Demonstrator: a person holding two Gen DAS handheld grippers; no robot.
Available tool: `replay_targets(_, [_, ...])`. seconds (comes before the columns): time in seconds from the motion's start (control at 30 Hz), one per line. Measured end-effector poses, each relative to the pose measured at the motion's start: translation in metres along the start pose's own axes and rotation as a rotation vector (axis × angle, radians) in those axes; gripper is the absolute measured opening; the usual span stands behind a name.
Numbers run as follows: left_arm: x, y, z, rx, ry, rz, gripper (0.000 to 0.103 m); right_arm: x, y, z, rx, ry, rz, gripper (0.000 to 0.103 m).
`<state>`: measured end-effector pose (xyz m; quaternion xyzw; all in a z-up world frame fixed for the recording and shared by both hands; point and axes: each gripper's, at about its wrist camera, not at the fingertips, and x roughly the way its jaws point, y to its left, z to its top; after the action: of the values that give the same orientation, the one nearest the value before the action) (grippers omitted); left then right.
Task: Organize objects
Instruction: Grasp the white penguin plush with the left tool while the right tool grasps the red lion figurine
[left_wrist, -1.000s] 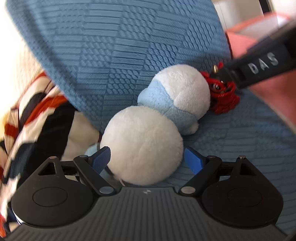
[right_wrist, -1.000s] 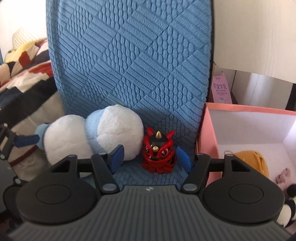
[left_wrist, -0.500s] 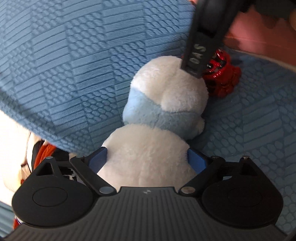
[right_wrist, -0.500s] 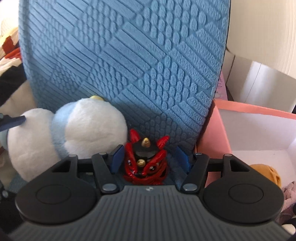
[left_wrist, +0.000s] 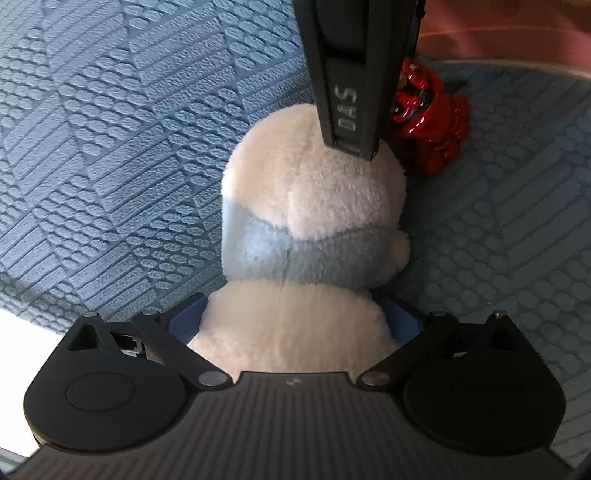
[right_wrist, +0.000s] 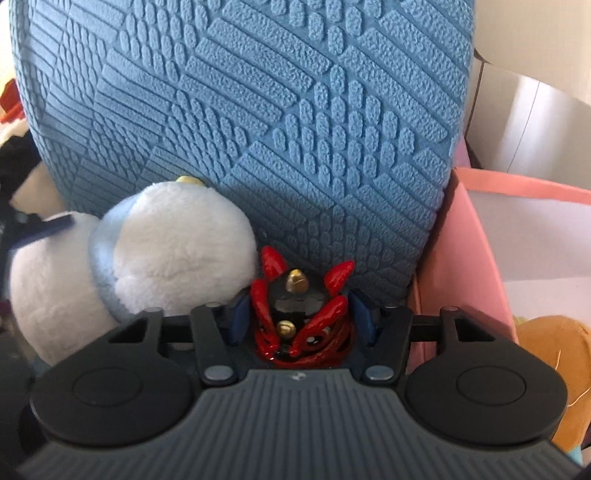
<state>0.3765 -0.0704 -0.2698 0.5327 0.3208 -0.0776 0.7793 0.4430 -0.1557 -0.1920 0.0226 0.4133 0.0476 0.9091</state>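
- Plush (left_wrist: 310, 206), in the left wrist view: it lies on the blue textured cushion (left_wrist: 122, 147), and its white end now fills the gap of the left gripper (left_wrist: 293, 325), where a second ago it sat ahead of the jaws. These jaws are opening and stand wide, a blue pad on each flank of the plush (no squeeze that I can see). The black bar of the right gripper (left_wrist: 354, 81) has come across the top, half hiding the red figurine (left_wrist: 432, 125).
- Right wrist view: the figurine (right_wrist: 303, 314) has gone from standing ahead of the right gripper (right_wrist: 301, 319) to sitting between its pads. These jaws are closing, narrow, not yet clearly pressing. The plush (right_wrist: 170, 251) touches the figurine's left side. A pink box (right_wrist: 476, 236) stands just right (probably the destination).
- Both grasps look about to happen, so the sorting seems at its pick-up stage.
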Motion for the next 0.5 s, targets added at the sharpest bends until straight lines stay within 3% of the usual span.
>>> replay_targets(0.27, [0.004,0.022,-0.001,-0.070,-0.001,-0.027,0.099,-0.010,-0.006,-0.003,0.020,0.000,0.001,0.056])
replay_targets(0.5, [-0.014,0.043,-0.001,-0.160,-0.006,-0.053,0.084,-0.022,-0.010,-0.011,0.033,0.004,0.008,0.056])
